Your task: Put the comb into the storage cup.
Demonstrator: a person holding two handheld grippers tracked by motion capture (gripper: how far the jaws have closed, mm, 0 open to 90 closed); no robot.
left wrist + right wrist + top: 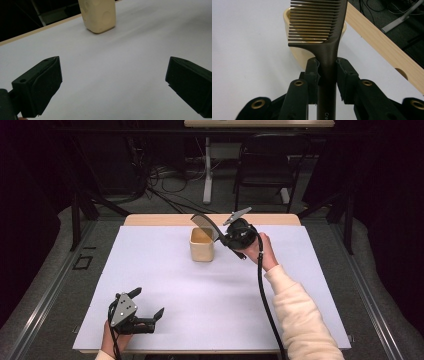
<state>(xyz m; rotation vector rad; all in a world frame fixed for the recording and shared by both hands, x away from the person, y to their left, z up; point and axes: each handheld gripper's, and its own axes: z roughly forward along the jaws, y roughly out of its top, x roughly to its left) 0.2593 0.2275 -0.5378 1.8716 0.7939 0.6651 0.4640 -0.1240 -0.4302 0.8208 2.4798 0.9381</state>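
While the right gripper pinches the dark comb by its handle, the comb's long axis runs straight out from between the jaws, toothed end farthest from them and over the mouth of the cream cup; whether its tip dips inside is hard to judge. Well apart, the left gripper rests with jaws spread wide, holding nothing.

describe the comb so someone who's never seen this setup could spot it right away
Start at the white table and find the cream cup near its far edge. Just above the cup's mouth, the right gripper is shut on the handle of the comb, whose toothed end hangs over the cup. It is dark brown, flat, with a long row of fine teeth, the one slim dark thing beside the pale cup.
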